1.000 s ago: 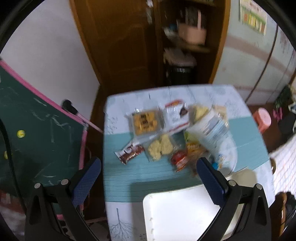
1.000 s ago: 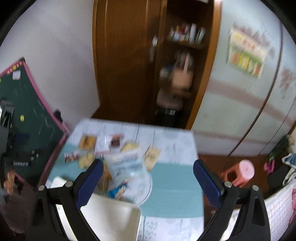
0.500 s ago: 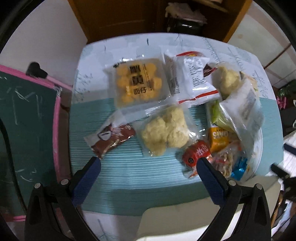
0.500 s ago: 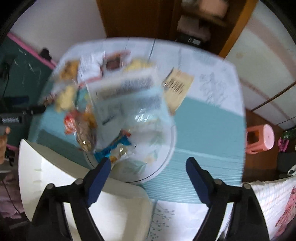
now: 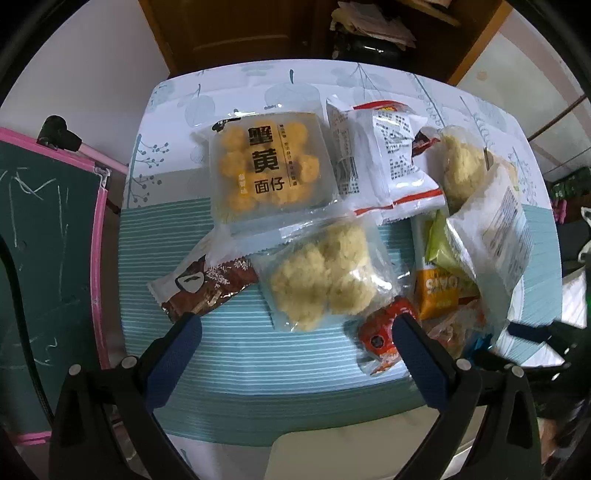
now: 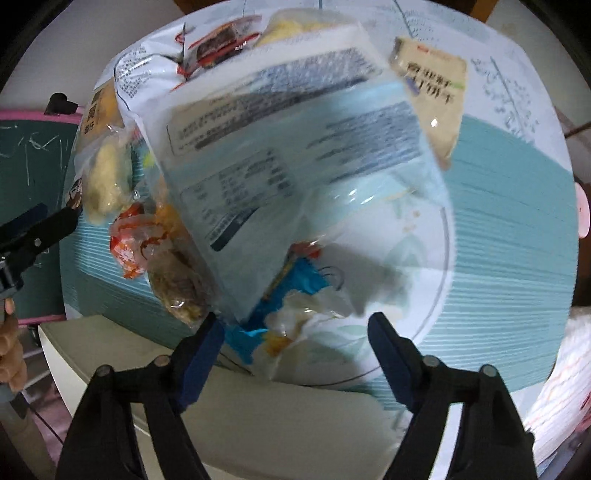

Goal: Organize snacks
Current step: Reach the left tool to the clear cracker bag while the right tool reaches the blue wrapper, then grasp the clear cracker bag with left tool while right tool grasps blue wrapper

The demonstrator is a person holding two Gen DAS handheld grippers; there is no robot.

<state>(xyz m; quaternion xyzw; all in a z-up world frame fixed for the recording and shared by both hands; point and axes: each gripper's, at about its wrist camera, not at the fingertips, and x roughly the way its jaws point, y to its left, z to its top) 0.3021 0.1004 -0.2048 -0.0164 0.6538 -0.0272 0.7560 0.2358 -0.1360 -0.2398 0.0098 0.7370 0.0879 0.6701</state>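
Snack packets lie in a heap on the table. In the left wrist view I see a yellow cracker pack (image 5: 271, 168), a white packet (image 5: 384, 155), a clear bag of pale puffs (image 5: 325, 271), a brown bar (image 5: 203, 286) and a small red packet (image 5: 384, 332). My left gripper (image 5: 295, 325) is open just above the puffs bag. In the right wrist view a large clear bag with printed labels (image 6: 295, 147) leans over a white plate (image 6: 424, 266) that holds a blue packet (image 6: 291, 288). My right gripper (image 6: 295, 326) is open at the plate's near rim.
The table (image 5: 258, 369) has a teal striped cloth. A green chalkboard with a pink frame (image 5: 48, 236) stands to the left. A white chair back (image 6: 258, 424) is at the table's near edge. A beige packet (image 6: 436, 96) lies beyond the plate. A wooden cabinet (image 5: 258, 29) stands behind.
Both grippers have dropped much closer to the table and tilted down onto the snacks. The right gripper's jaws have narrowed a little. The snacks lie as before.
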